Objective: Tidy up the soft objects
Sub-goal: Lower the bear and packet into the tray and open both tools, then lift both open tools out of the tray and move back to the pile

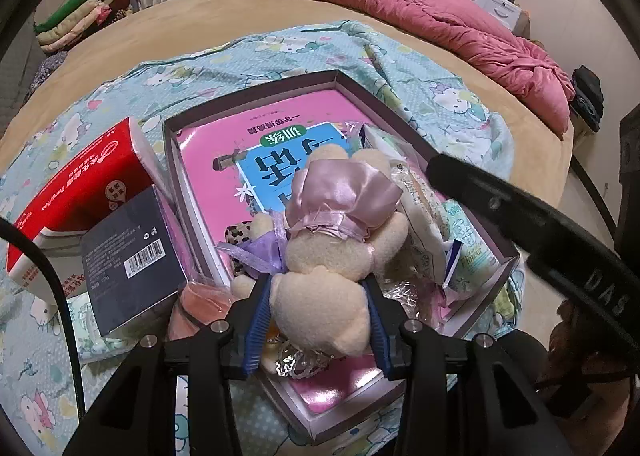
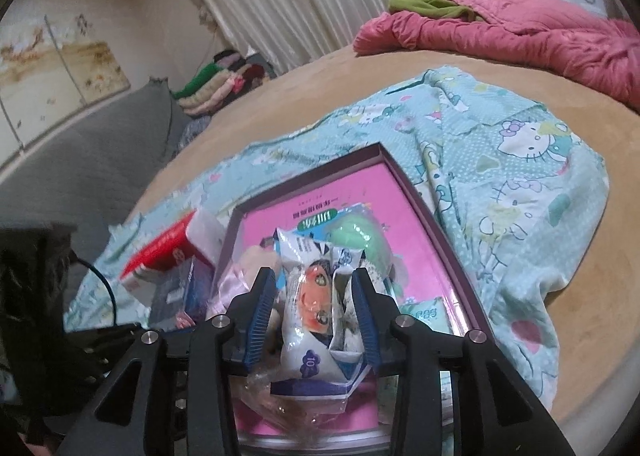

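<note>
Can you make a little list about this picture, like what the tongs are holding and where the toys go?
place: a bed with a cartoon-cat sheet
box: shallow purple box with a pink book lying flat inside
left tongs: shut on the plush doll in a pink satin dress, over the box
right tongs: around a white tissue pack; whether they press it is unclear
beside the box: red tissue box, dark box with barcode
far end: pink quilt
</note>
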A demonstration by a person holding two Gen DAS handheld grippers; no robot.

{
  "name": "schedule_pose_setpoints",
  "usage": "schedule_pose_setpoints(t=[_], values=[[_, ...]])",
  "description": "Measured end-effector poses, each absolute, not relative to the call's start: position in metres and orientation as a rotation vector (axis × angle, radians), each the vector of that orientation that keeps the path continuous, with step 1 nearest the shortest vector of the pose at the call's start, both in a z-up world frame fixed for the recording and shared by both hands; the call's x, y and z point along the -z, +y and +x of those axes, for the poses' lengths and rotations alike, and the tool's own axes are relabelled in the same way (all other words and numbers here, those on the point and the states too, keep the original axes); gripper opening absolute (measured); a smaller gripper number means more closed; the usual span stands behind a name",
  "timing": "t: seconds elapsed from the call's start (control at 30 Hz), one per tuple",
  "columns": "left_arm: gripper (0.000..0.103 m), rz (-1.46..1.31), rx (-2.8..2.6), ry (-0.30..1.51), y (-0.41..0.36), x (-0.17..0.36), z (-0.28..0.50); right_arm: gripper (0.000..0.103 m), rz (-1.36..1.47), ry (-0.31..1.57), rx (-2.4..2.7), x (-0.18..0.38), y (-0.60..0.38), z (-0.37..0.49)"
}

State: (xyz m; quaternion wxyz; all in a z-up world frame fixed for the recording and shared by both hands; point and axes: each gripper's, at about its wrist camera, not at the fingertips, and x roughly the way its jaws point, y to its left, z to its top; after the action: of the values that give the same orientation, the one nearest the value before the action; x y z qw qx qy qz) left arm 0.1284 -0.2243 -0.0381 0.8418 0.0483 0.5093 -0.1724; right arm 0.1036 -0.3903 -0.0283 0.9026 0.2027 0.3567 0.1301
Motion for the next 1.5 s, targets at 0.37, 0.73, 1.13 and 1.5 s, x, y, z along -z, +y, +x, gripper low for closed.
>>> schedule_pose_setpoints(t=[0.37, 0.73, 1.13, 1.5], values=[[0.046, 0.105, 0.369, 1.074, -0.228, 0.039, 0.13, 0.058, 0.426, 0.73, -0.215, 0.027, -0.397, 0.103], [0.05, 0.05, 0.386, 1.083, -0.226, 0.038, 0.131, 0.063, 0.426, 0.722, -0.177, 0.027, -0.404, 0.1], [0.061, 0.046, 0.41, 1.071, -0.228, 0.032, 0.126, 0.069, 0.423, 0.727, -0.154, 0.028, -0.407, 0.1], [0.067, 0.068, 0.406, 1.03, -0.224, 0.018, 0.118, 0.074, 0.372, 0.695, -0.128, 0.019, -0.403, 0.093]])
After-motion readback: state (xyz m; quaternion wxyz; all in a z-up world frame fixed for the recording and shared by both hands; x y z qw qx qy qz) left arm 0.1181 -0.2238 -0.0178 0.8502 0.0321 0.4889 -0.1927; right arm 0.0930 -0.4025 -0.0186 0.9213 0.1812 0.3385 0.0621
